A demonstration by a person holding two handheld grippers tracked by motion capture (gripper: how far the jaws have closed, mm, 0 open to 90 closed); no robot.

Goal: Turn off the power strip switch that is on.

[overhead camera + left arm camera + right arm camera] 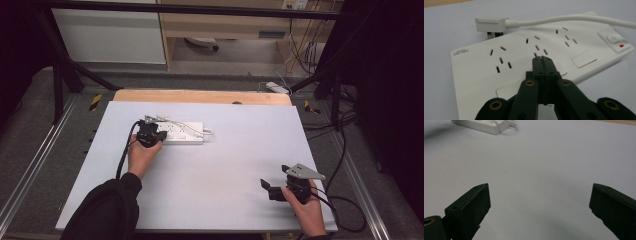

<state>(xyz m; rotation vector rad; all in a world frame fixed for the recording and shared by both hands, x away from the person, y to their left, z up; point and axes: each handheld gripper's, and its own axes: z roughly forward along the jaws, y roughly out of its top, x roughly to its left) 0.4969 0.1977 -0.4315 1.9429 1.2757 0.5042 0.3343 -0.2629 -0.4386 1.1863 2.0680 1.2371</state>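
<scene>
White power strip point(499, 75), grey maker's mark unreadable, near corner

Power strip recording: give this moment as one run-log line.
left gripper: shut, empty, tips over power strip | right gripper: open, empty, apart over table | plug: lying beside strip, unplugged

The pale bench point(225, 200) spreads under and between the left fingers point(541, 65) and the right fingers point(471, 207). Beyond the left fingers, a bare wooden strip point(200, 96) edges its far side. Farther off that way, a white panel point(107, 35) and a wooden cabinet point(225, 25) stand on the grey floor, behind a black frame bar point(190, 8). Out past the right fingers, black cables point(345, 150) trail on the floor, and a small white block point(276, 87) lies beyond the bench's far corner.
</scene>
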